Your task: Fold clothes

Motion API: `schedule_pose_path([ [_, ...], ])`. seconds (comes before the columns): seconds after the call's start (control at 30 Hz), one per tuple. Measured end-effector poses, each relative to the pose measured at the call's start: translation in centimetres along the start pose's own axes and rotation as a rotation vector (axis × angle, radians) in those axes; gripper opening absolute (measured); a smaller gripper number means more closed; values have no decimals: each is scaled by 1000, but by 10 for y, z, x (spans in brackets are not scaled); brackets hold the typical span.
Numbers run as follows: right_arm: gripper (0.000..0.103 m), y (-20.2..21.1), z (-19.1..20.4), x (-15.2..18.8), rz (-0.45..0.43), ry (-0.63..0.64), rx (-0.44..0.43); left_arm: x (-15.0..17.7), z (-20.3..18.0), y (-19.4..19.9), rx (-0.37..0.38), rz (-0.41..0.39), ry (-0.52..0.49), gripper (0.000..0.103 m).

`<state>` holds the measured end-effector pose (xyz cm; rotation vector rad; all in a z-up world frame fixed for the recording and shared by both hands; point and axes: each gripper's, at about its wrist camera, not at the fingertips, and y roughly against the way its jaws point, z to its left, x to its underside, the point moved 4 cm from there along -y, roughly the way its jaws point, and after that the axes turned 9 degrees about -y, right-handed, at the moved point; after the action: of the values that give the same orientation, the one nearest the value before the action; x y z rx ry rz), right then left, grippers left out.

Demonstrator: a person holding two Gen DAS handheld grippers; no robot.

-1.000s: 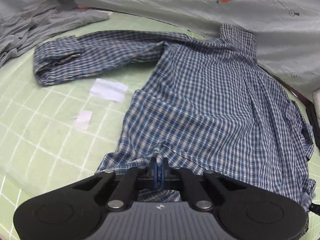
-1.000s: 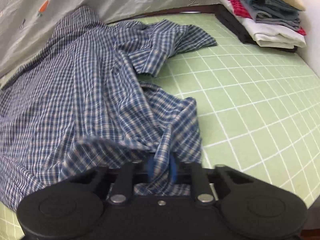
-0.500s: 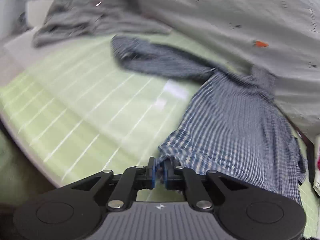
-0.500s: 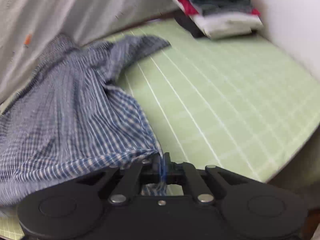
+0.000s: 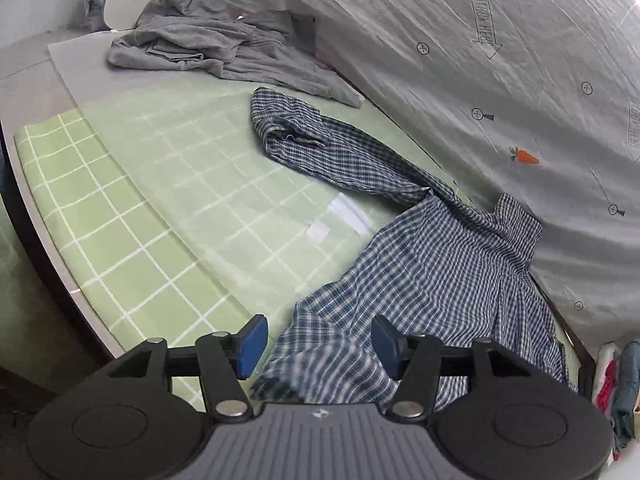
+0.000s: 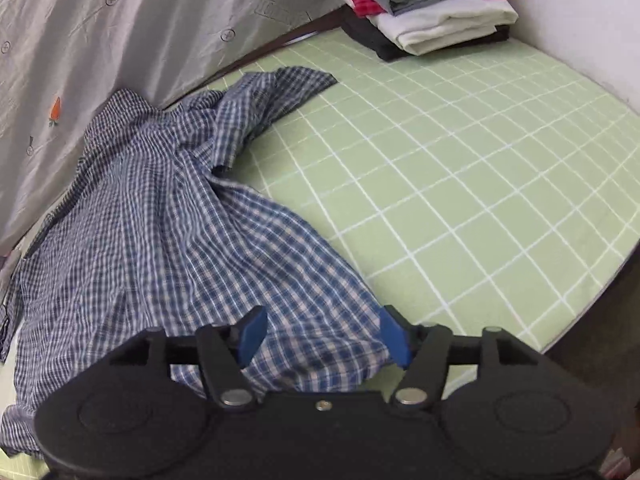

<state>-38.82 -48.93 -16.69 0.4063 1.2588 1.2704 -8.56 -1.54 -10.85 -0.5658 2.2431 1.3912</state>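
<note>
A blue and white checked shirt (image 5: 436,264) lies spread on the green gridded mat (image 5: 132,216), collar toward the grey backdrop, one sleeve (image 5: 320,148) stretched to the far left. My left gripper (image 5: 318,342) is open, its blue pads either side of the shirt's hem. In the right wrist view the shirt (image 6: 152,216) fills the left, its other sleeve (image 6: 280,92) bunched toward the back. My right gripper (image 6: 324,334) is open over the shirt's hem corner, the cloth lying loose between the jaws.
A heap of grey clothes (image 5: 216,48) lies at the far left of the mat. A stack of folded clothes (image 6: 424,4) stands at the back right corner. A grey printed sheet (image 5: 500,60) hangs behind. The mat's front edge (image 5: 48,240) drops off close by.
Both grippers were shut on the shirt's hem and pulled it back toward the front edge. Now both have opened and the hem lies loose between the pads.
</note>
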Motion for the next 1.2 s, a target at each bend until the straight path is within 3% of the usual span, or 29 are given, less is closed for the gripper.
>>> schedule_pose_path([
  [0.17, 74, -7, -11, 1, 19, -46, 10, 6, 5, -15, -28, 54, 5, 59],
  [0.33, 71, -15, -6, 3, 51, -40, -6, 14, 4, -43, -75, 137, -58, 59],
  [0.47, 30, -20, 4, 2, 93, -25, -42, 16, 2, -58, -44, 209, -75, 55],
  [0.5, 18, -22, 6, 2, 105, -22, -49, 17, 0, -60, -43, 225, -80, 43],
  [0.53, 13, -23, 9, 1, 112, -18, -60, 18, -1, -63, -38, 240, -87, 20],
  [0.57, 9, -22, 12, 0, 115, -17, -73, 18, -3, -64, -22, 253, -82, 8],
  [0.67, 5, -17, 24, -11, 108, -36, -148, 6, -8, -61, 65, 231, 0, 4],
  [0.73, 5, -16, 36, -29, 100, -53, -208, -14, -20, -59, 127, 195, 30, 4],
  [0.9, 4, -37, 72, -89, 27, -122, -265, -93, -73, -74, 240, 69, 10, 4],
  [1.07, 5, -57, 108, -150, -48, -193, -318, -137, -102, -104, 220, 18, 46, 4],
  [1.13, 16, -65, 115, -165, -70, -206, -302, -140, -104, -114, 208, 26, 37, 4],
  [1.17, 38, -68, 114, -161, -73, -204, -274, -138, -102, -116, 201, 32, 33, 5],
  [1.2, 50, -69, 112, -156, -73, -206, -253, -135, -99, -116, 196, 40, 36, 5],
])
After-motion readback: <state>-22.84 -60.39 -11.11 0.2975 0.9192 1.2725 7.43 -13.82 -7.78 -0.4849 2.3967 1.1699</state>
